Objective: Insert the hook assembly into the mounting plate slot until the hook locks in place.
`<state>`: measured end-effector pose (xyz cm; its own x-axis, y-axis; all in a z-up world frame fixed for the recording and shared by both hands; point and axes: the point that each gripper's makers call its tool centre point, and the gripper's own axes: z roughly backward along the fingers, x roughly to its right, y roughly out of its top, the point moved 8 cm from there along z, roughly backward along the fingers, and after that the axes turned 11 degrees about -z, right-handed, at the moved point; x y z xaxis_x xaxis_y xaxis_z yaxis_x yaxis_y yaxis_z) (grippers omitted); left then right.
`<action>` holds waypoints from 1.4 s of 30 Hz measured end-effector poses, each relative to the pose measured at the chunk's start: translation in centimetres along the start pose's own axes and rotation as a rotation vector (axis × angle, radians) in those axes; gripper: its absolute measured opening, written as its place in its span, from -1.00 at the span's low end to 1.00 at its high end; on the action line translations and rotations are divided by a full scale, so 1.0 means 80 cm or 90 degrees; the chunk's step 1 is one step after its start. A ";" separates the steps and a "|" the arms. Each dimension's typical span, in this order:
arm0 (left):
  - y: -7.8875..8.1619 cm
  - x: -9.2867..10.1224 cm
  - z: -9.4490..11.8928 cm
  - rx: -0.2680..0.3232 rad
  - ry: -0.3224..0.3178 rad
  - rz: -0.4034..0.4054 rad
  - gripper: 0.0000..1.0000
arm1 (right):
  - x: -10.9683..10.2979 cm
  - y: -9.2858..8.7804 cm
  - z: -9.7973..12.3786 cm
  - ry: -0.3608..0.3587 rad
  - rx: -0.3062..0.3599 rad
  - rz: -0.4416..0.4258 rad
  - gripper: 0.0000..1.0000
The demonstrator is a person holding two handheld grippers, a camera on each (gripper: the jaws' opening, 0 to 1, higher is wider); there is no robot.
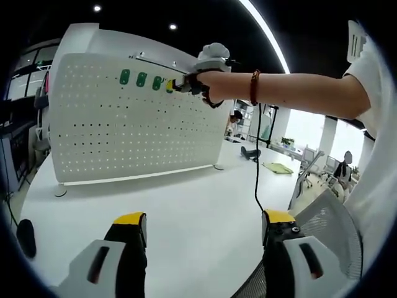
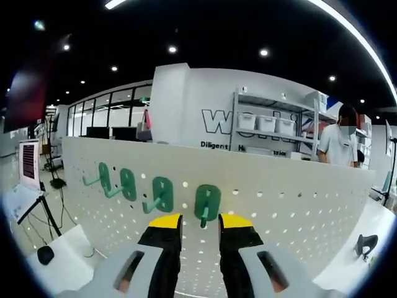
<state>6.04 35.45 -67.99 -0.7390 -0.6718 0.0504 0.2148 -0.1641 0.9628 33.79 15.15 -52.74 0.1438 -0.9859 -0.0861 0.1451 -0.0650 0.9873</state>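
Left gripper (image 1: 201,228): grey bodies with red slot inserts, black jaws, yellow tips; right gripper (image 2: 200,225): same build, grey shells, black jaws, yellow-capped tips; person's arm wears a white short sleeve (image 1: 366,74), beaded bracelet (image 1: 254,87) at the wrist; thin black cable (image 1: 257,161) hangs below it.

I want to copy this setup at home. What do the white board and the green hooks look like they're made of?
Board: probably painted sheet metal, judging by its smooth matte white face and evenly punched holes; rigid plastic is possible. Green hooks: likely moulded plastic, given their solid even colour, rounded edges and soft sheen.
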 end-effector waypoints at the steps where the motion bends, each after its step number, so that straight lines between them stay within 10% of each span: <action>1: 0.000 0.000 -0.001 -0.001 -0.003 -0.002 0.56 | 0.000 0.001 0.001 0.001 0.004 0.005 -0.39; 19: 0.008 0.004 -0.009 -0.002 -0.014 -0.010 0.57 | -0.002 -0.015 0.017 0.077 -0.013 -0.004 0.21; 42: 0.015 0.006 -0.009 -0.002 -0.007 -0.018 0.59 | -0.012 -0.026 0.071 0.139 -0.005 -0.012 0.27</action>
<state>6.41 34.45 -66.99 -0.7519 -0.6588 0.0260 0.1958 -0.1855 0.9629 27.78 15.36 -53.99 0.3488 -0.9277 -0.1329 0.1574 -0.0818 0.9841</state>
